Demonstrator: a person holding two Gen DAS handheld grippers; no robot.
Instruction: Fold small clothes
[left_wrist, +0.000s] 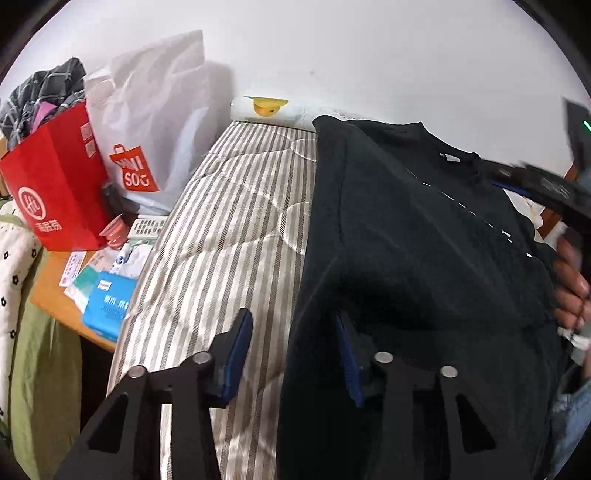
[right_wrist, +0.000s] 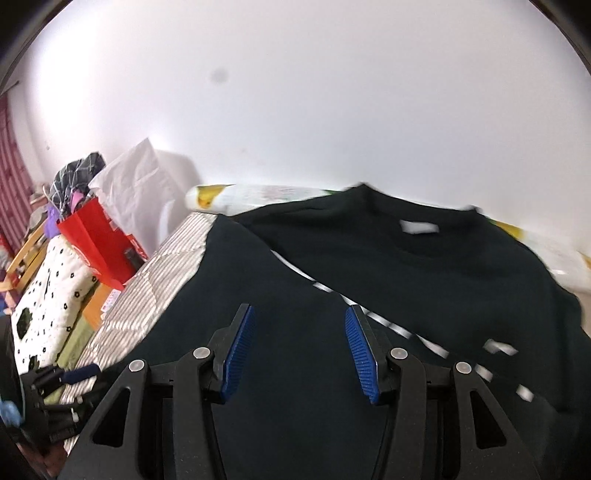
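Note:
A black sweatshirt (left_wrist: 424, 240) with a white dashed line across it lies on the striped mattress (left_wrist: 229, 229), neck label toward the wall. My left gripper (left_wrist: 293, 354) is at the garment's left edge. Its jaws stand apart: the right pad lies against the dark cloth and the left pad (left_wrist: 240, 350) is over bare mattress, so nothing is pinched. In the right wrist view the sweatshirt (right_wrist: 406, 266) fills the middle. My right gripper (right_wrist: 299, 350) hovers over it with its blue pads wide apart and nothing between them. That gripper appears blurred at the far right (left_wrist: 546, 188), above a hand (left_wrist: 569, 284).
A red paper bag (left_wrist: 55, 184) and a white shopping bag (left_wrist: 155, 118) stand on a wooden side table (left_wrist: 51, 291) left of the bed, among a blue tissue pack (left_wrist: 107, 302) and small items. A printed roll (left_wrist: 266, 109) lies along the white wall.

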